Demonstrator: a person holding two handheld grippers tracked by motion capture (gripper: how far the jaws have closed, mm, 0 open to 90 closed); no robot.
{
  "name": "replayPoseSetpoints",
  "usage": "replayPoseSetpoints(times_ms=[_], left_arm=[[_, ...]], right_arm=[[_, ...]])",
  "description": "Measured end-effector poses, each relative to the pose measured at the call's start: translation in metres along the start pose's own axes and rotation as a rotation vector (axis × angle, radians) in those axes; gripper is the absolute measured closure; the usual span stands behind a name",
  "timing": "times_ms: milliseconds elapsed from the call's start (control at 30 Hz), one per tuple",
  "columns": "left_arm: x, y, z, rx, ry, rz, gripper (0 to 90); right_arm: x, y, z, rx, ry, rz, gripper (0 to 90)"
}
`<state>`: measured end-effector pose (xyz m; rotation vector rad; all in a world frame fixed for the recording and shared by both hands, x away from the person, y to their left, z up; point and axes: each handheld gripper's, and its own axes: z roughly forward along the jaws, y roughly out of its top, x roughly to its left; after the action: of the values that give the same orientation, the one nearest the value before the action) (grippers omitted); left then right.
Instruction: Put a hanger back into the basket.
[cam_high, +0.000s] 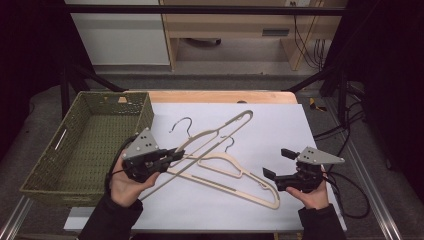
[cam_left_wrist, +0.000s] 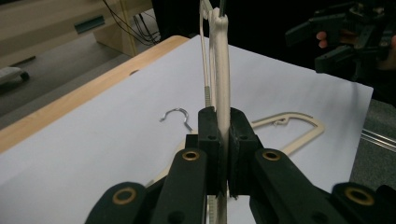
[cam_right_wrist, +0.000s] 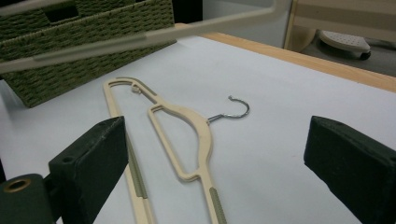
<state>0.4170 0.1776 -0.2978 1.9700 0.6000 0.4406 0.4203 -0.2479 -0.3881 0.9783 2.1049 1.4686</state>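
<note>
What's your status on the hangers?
Left hand-held gripper shut on raised hanger. Right hand-held gripper open, empty. Second hanger flat on table. Basket left.

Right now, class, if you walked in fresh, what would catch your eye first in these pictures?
First, the cream hanger clamped edge-on in the left gripper, slanting across the white sheet. A second hanger lies flat on the sheet before the right gripper, whose jaws stand wide apart. At the table's left sits a green woven basket.

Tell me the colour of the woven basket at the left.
Olive green basket, a woven wicker pattern; clearest in the high view.
</note>
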Motion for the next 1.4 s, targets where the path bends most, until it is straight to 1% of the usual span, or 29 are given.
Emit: replayPoseSetpoints(times_ms=[67,233,300,367,400,500,600,667,800,900,967,1033,1100,1367,1400], left_arm=[[0.006,0.005,-0.007,-0.004,0.008,-0.003,85.5],[0.030,0.014,-0.025,-0.006,0.042,-0.010,85.5],[0.042,0.015,-0.033,0.002,0.066,-0.011,85.5],[0.056,0.015,-0.040,0.005,0.091,-0.022,85.5],[0.060,0.015,-0.042,0.006,0.100,-0.022,85.5],[0.079,0.011,-0.052,0.006,0.122,-0.044,85.5],[0.094,0.005,-0.059,0.009,0.153,-0.043,85.5],[0.106,-0.001,-0.065,0.021,0.183,-0.040,85.5],[0.123,-0.009,-0.071,0.019,0.197,-0.062,85.5],[0.132,-0.014,-0.077,0.016,0.210,-0.075,85.5],[0.137,-0.017,-0.081,0.021,0.225,-0.069,85.4],[0.141,-0.020,-0.085,0.020,0.236,-0.080,85.5],[0.147,-0.024,-0.090,0.021,0.253,-0.078,85.4],[0.162,-0.039,-0.105,0.030,0.292,-0.092,85.4],[0.165,-0.041,-0.106,0.033,0.298,-0.087,85.4]], right_arm=[[0.000,-0.001,-0.001,-0.002,-0.006,0.007,6.5],[-0.002,-0.003,-0.001,-0.002,-0.019,0.011,5.9],[-0.002,-0.004,-0.001,-0.003,-0.021,0.012,5.9],[-0.003,-0.004,-0.001,0.001,-0.021,0.014,5.8],[-0.003,-0.004,0.000,0.000,-0.022,0.015,5.8],[-0.003,-0.004,0.000,0.002,-0.022,0.013,5.8],[-0.003,-0.005,0.001,0.003,-0.023,0.016,5.7],[-0.003,-0.005,0.001,0.005,-0.023,0.017,5.6],[-0.004,-0.005,0.001,0.005,-0.028,0.017,5.1],[-0.004,-0.005,0.001,0.006,-0.029,0.015,4.8],[-0.004,-0.005,0.001,0.005,-0.031,0.014,4.6],[-0.004,-0.005,0.001,0.004,-0.032,0.014,4.2],[-0.004,-0.005,0.001,0.003,-0.034,0.014,4.2],[-0.004,-0.006,0.001,0.008,-0.039,0.015,3.8],[-0.004,-0.006,0.001,0.010,-0.039,0.021,3.8]])
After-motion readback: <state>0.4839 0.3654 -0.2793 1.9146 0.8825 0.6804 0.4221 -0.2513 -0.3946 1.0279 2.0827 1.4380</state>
